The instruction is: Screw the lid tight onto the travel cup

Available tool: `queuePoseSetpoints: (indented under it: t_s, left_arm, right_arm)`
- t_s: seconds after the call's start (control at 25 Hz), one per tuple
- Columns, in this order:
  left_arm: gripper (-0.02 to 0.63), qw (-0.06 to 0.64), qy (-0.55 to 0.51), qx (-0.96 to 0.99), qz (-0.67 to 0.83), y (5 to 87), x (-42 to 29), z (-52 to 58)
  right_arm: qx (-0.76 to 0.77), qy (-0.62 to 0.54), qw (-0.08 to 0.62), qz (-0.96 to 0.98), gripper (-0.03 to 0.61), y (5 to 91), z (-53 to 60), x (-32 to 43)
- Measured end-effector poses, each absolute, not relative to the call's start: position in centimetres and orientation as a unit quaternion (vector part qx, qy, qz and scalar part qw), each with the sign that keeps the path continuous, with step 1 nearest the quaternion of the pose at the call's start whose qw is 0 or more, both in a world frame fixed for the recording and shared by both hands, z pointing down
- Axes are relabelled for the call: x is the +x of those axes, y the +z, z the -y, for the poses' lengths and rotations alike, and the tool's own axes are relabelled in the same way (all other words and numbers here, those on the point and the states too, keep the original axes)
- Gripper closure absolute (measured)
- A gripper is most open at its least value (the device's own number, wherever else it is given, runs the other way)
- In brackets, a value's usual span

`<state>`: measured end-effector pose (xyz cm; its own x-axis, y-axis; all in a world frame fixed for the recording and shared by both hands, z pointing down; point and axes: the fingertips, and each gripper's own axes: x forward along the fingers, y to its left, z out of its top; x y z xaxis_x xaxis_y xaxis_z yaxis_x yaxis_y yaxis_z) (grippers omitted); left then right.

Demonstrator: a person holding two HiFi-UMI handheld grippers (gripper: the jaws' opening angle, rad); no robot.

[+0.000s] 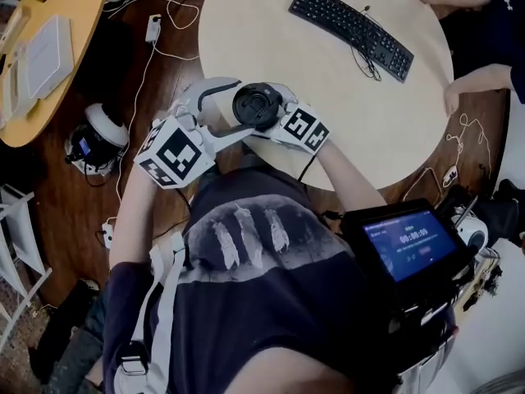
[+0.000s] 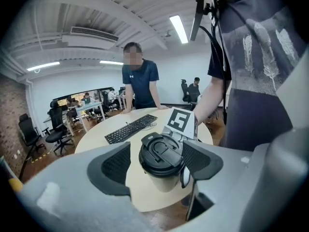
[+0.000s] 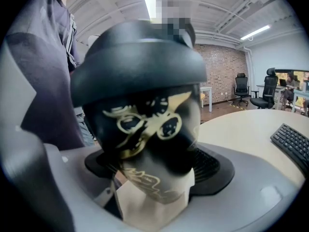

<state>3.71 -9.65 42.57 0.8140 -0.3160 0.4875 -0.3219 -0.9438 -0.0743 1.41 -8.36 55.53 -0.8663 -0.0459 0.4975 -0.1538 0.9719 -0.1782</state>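
The travel cup [image 3: 149,129] has a black and gold patterned body and a black lid [image 1: 257,105]. It is held in the air over the near edge of the round table [image 1: 328,80]. My right gripper [image 3: 154,178] is shut on the cup's body, with a dark pad pressed to each side. My left gripper [image 2: 157,163] is open, and the lid [image 2: 161,153] sits between its jaws. The right pad is up against the lid, while a small gap shows at the left pad [image 2: 112,166]. In the head view both grippers meet at the cup, the left gripper [image 1: 239,109] from the left.
A black keyboard [image 1: 353,31] lies on the far side of the table, with its cable trailing. A person's hands [image 1: 453,97] rest at the table's far right edge. A wooden table [image 1: 49,64] stands to the left. A lit screen [image 1: 408,240] hangs at my right hip.
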Motion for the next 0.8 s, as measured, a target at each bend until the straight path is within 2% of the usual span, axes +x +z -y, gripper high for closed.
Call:
queuePoseSetpoints:
  t_s: [0.24, 0.44, 0.52, 0.8]
  left_arm:
    - [0.264, 0.003, 0.25, 0.958, 0.144, 42.8, 3.4, 10.0]
    - [0.275, 0.055, 0.224, 0.961, 0.155, 43.9, 4.6, 9.6]
    - [0.309, 0.072, 0.221, 0.958, 0.168, 44.3, 4.5, 9.2]
    - [0.313, 0.106, 0.191, 0.946, 0.238, 43.9, 3.8, 9.2]
  right_arm:
    - [0.048, 0.105, 0.245, 0.963, 0.15, 55.2, 8.3, -0.3]
    - [0.053, 0.108, 0.246, 0.962, 0.15, 55.7, 7.8, 0.7]
    - [0.053, 0.105, 0.246, 0.962, 0.152, 55.9, 7.6, 0.7]
    - [0.058, 0.102, 0.256, 0.96, 0.152, 55.4, 7.4, 0.4]
